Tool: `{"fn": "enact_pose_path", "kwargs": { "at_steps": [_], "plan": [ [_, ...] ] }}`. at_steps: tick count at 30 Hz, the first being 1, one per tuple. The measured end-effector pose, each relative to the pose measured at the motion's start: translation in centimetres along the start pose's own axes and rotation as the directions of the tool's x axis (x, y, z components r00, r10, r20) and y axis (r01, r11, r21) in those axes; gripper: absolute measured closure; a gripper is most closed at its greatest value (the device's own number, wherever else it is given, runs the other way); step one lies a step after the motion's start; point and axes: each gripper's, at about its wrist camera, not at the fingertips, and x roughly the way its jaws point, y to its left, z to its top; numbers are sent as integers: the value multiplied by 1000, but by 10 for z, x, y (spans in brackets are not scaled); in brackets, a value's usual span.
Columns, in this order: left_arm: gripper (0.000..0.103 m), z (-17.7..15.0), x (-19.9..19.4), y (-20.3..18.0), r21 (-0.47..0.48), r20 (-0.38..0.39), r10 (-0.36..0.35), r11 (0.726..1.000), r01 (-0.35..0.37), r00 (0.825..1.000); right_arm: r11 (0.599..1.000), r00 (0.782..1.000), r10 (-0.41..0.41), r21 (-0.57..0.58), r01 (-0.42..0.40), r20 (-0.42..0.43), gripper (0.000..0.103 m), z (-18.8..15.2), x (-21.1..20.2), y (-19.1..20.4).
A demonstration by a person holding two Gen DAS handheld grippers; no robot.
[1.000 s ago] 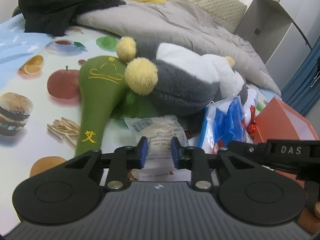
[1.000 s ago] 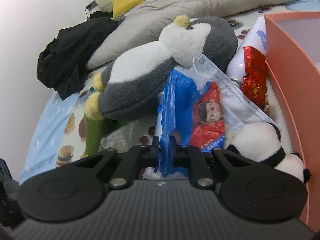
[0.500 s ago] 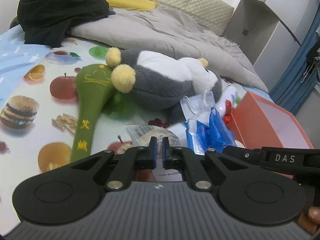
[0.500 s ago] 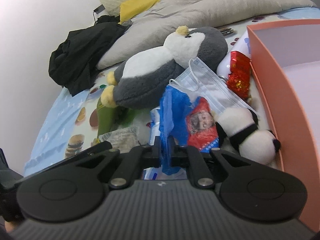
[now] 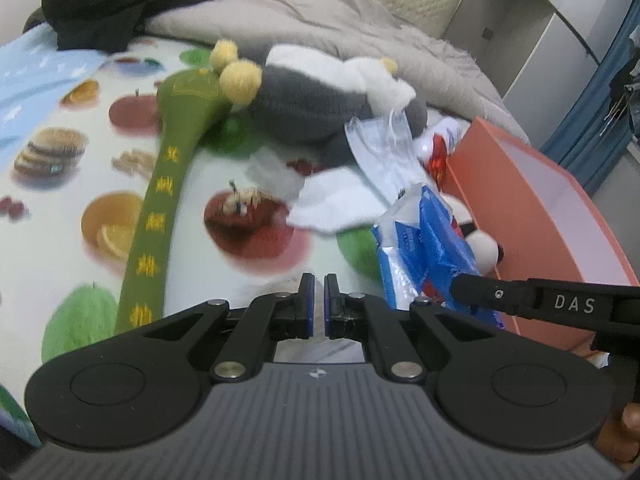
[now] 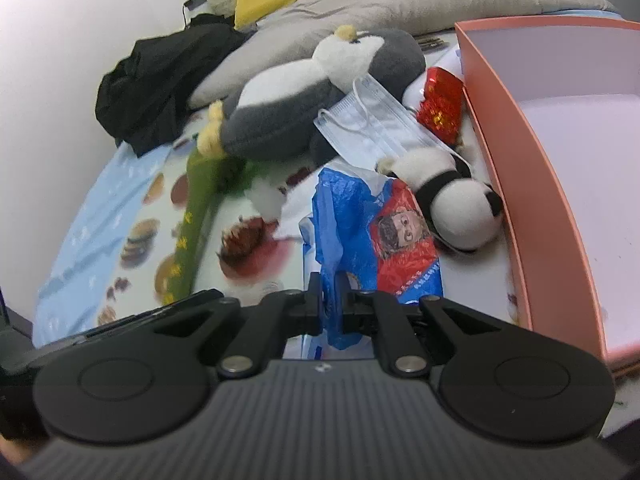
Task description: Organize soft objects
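Left wrist view first: the left gripper (image 5: 316, 306) has its jaws pressed together with just a sliver of gap. Pretty sure nothing's pinched, though a bit of white paper under them is blurry. It hangs over the fruit-print sheet (image 5: 60, 184), with the green plush stick (image 5: 160, 216) off to the left edge of the bed.

Right wrist view: the right gripper (image 6: 328, 306) is pinching the blue plastic bag (image 6: 360, 224), which sits right beside the orange box (image 6: 532, 184), next to the little panda (image 6: 456, 204) and the penguin (image 6: 320, 96).

So it looks like the bag's mid-carry. Next move: swing it over the box wall and let go inside.
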Motion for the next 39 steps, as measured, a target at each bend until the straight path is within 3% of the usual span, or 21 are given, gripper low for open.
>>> {"fn": "enact_pose_path", "kwargs": {
  "at_steps": [6, 9, 11, 13, 19, 24, 29, 32, 39],
  "plan": [
    [97, -13, 7, 7, -22, -57, 23, 999, -24, 998, 998, 998, -54, -31, 53, -19, 91, -19, 3, -1],
    [96, -16, 11, 13, -45, -85, 18, 999, -22, 996, 997, 996, -80, -21, 80, -31, 82, -23, 7, -5],
    [86, -17, 13, 14, -48, -97, 13, 999, -18, 995, 997, 996, -78, -18, 77, -32, 63, -25, 7, -7],
    [46, -18, 14, 16, -62, -94, 14, 998, -20, 995, 996, 996, -83, -31, 83, -22, 55, -26, 6, -6],
    [28, -18, 16, 20, -95, -96, 51, 994, -61, 994, 994, 995, -90, -74, 86, -46, 55, -31, 18, -4],
    [28, -20, 22, 20, -104, -104, 74, 991, -85, 992, 991, 993, -106, -90, 100, -54, 55, -38, 29, -5],
    [28, -21, 31, 16, -110, -73, 80, 990, -88, 994, 985, 992, -118, -134, 111, -49, 74, -39, 31, -6],
    [30, -21, 35, 13, -102, -55, 100, 989, -105, 993, 984, 993, -109, -145, 102, -46, 81, -38, 29, -6],
    [70, -19, 36, 14, -68, -53, 115, 991, -118, 992, 982, 993, -112, -157, 106, -26, 86, -32, 19, -4]
  ]
}}
